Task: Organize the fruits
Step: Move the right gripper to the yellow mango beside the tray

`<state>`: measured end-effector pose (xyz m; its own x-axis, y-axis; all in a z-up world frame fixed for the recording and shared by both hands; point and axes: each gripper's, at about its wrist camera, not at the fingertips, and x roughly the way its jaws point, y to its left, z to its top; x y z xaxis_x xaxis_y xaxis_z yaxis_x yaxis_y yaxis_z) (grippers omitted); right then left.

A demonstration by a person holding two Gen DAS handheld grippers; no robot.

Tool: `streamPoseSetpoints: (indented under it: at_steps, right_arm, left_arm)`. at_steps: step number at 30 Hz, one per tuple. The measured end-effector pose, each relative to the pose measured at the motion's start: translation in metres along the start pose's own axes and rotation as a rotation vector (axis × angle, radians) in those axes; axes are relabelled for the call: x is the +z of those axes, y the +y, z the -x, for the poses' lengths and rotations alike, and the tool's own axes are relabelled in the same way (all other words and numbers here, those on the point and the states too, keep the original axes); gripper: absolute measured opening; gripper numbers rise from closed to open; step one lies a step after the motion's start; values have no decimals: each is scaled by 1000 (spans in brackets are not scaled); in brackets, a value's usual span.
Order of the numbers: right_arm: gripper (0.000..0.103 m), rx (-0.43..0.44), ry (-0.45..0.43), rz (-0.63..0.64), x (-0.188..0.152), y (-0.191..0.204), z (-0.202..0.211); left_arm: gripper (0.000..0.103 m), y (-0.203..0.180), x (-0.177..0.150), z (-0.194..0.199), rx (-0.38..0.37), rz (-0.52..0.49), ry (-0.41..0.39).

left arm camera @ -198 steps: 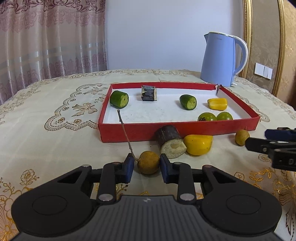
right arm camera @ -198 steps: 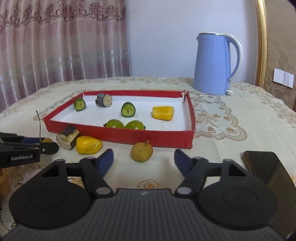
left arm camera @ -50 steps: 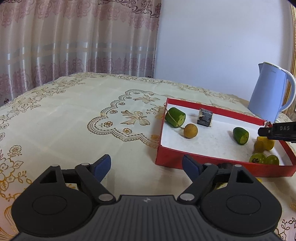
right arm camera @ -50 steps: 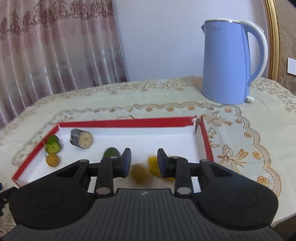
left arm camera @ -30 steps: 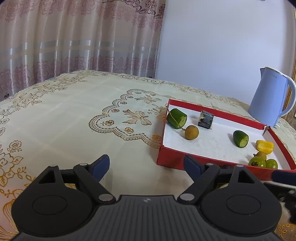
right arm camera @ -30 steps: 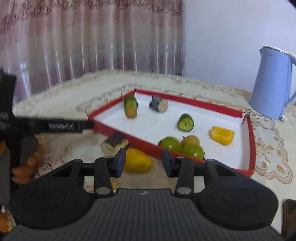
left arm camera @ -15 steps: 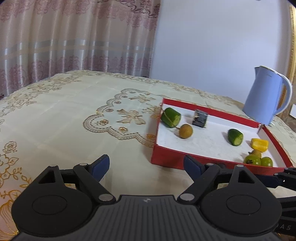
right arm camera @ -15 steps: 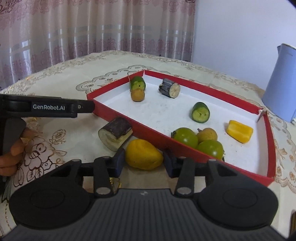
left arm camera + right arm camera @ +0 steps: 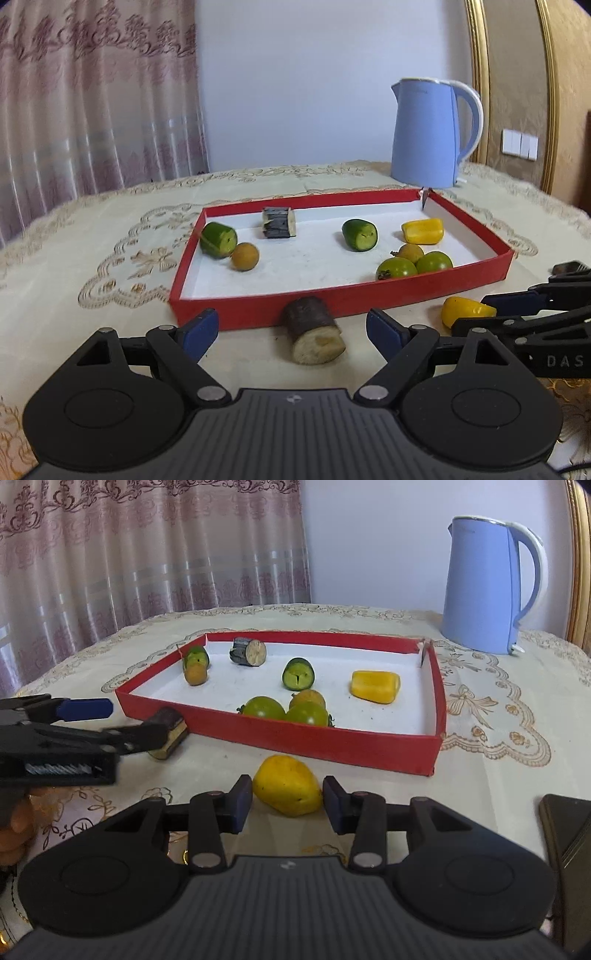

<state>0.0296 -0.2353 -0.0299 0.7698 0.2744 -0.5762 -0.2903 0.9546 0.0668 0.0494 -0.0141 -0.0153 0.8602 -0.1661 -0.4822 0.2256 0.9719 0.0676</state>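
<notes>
With the right gripper (image 9: 287,805) narrowly open astride the mango (image 9: 287,790), seemingly untouched, center it, then squeeze gently.

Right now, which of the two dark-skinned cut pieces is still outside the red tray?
The dark-skinned piece lying on the tablecloth against the red tray's near wall, between the left gripper's open fingers. The other one lies inside, near the far wall.

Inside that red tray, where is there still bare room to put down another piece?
The red tray has bare white floor in its middle, between the round brown fruit and the cucumber piece, running to the near wall. The right end is crowded: green tomatoes, another brown fruit, and the yellow pepper chunk.
</notes>
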Motion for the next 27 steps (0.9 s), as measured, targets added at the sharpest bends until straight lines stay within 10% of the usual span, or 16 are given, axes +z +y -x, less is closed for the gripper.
streamPoseSetpoints:
  at_steps: [9,10,12,15,23,27]
  right_arm:
    - [45,5,19,5,-1,0,-2]
    - [51,14,22,15,0,2,-3]
    - [96,9,37,44,0,8,-4]
    - [103,-54,55,72,0,15,-9]
    - [103,-58,68,8,-1,5,-8]
    - [103,-65,72,16,-2,6,-8]
  left_arm:
    - [75,-6,5,-18,18,41,75]
    - [64,-6,5,-20,21,42,86]
    - [51,-6,5,-24,20,51,118]
    - [46,-4,4,-28,22,81,134]
    - [50,-9,3,-28,55,50,125]
    - [84,-9,4,-30,119,37,129]
